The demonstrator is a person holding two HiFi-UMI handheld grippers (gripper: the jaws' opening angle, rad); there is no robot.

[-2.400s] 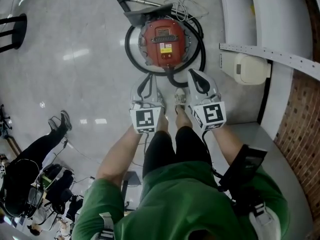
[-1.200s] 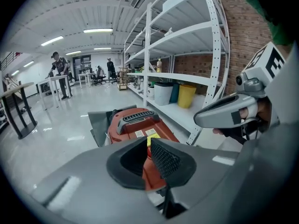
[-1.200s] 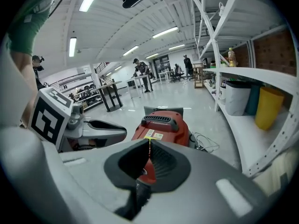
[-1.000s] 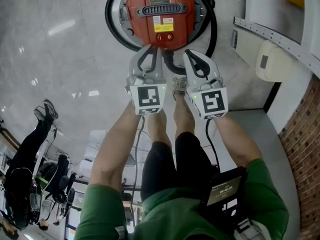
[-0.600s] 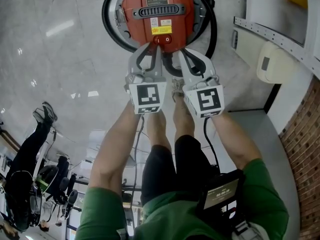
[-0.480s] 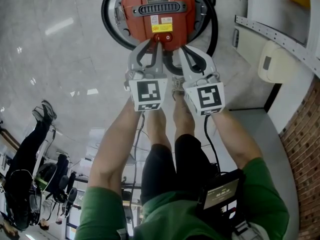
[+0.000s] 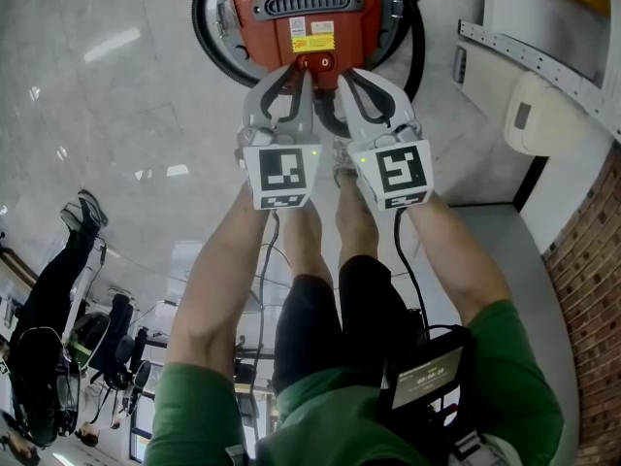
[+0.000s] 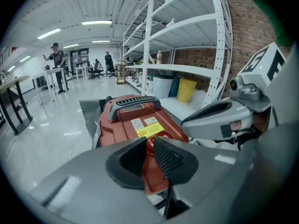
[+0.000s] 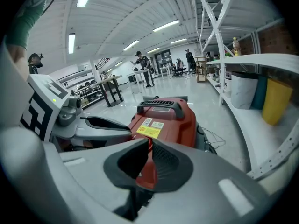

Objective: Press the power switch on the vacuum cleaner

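Note:
The red vacuum cleaner (image 7: 301,13) stands on the floor at the top of the head view, with a black handle and a yellow label (image 7: 312,43). Its round red power switch (image 7: 323,62) sits at the near edge. My left gripper (image 7: 302,72) is shut, with its tips just left of the switch. My right gripper (image 7: 342,74) is also shut, its tips just right of the switch. In the left gripper view the closed tips (image 8: 149,141) cover the switch area on the vacuum (image 8: 133,120). The right gripper view shows its tips (image 9: 149,143) low against the red body (image 9: 166,118).
A black hose (image 7: 207,47) loops around the vacuum. White shelving (image 7: 543,61) and a beige box (image 7: 548,115) stand to the right, against a brick wall (image 7: 592,260). The person's feet (image 7: 344,168) are just behind the grippers. Another person (image 7: 53,294) is at far left.
Both grippers have moved forward to the vacuum's near edge. The right gripper closed in toward the left one, so both sets of tips now flank the switch.

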